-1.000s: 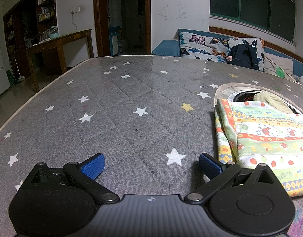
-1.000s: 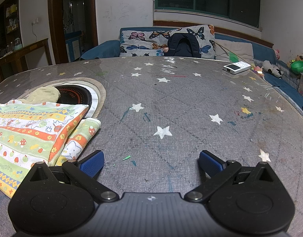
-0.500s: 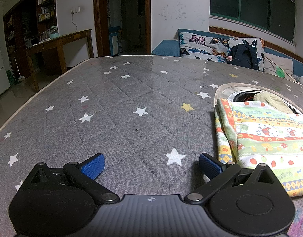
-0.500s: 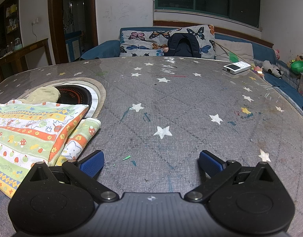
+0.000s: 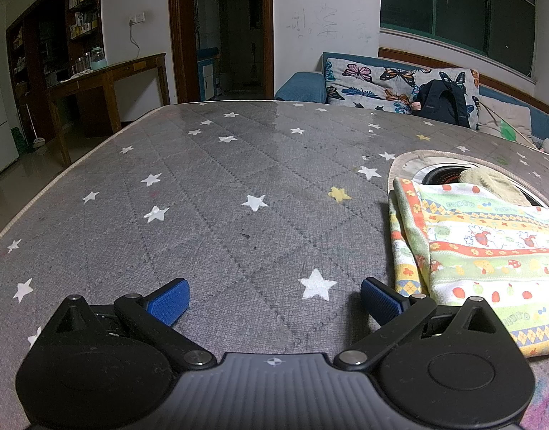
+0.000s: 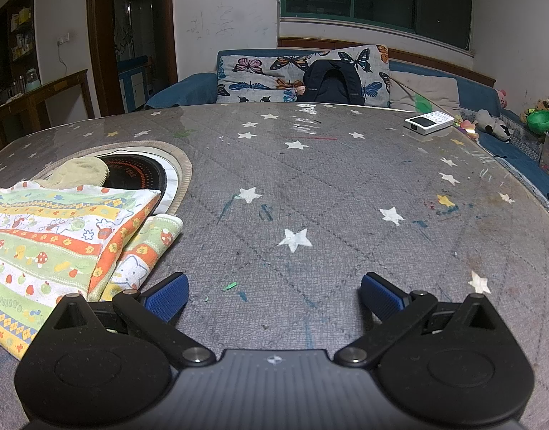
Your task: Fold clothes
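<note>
A folded, colourfully striped cloth point(image 5: 482, 251) with mushroom and strawberry prints lies on the grey star-patterned table point(image 5: 238, 186). It shows at the right of the left wrist view and at the left of the right wrist view point(image 6: 52, 243). My left gripper point(image 5: 274, 301) is open and empty, just left of the cloth. My right gripper point(image 6: 274, 295) is open and empty, just right of the cloth. A pale yellow-green cloth point(image 6: 79, 172) lies beyond the striped one.
A round burner point(image 6: 138, 175) set in the table lies behind the cloth, partly covered by it. A white device point(image 6: 430, 122) sits at the table's far right. A sofa with butterfly cushions and a dark backpack point(image 6: 331, 82) stands behind. A wooden side table point(image 5: 106, 82) stands at left.
</note>
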Available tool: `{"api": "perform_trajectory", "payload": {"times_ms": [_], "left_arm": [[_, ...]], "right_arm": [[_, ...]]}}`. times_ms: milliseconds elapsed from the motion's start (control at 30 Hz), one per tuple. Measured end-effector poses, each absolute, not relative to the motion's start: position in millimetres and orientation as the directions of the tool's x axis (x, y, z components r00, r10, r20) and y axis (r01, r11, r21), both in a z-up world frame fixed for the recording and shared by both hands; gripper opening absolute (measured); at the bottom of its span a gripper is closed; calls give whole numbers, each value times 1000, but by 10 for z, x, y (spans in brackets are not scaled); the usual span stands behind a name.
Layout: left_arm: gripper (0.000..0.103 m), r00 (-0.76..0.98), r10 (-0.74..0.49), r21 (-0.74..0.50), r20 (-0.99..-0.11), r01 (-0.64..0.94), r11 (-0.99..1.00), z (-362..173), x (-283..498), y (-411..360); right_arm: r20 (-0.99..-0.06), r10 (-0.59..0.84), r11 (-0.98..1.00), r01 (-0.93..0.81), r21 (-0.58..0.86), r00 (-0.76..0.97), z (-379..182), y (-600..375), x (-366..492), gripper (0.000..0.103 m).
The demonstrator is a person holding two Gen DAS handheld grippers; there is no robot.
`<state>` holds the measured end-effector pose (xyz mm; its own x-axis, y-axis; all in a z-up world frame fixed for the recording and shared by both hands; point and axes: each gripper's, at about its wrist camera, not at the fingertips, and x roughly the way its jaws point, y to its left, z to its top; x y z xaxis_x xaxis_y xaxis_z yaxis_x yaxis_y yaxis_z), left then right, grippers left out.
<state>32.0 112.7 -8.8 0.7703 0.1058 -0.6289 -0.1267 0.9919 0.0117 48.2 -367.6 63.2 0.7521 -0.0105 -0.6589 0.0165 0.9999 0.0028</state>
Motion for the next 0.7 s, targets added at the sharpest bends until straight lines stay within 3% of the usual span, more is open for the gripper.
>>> {"api": "perform_trajectory", "payload": {"times_ms": [700], "left_arm": [[103,770,106,12,-629,-127,992,-91,312,1148]], "right_arm": [[-659,-11,1000,16,3,752,632,-3676,482,103]]}}
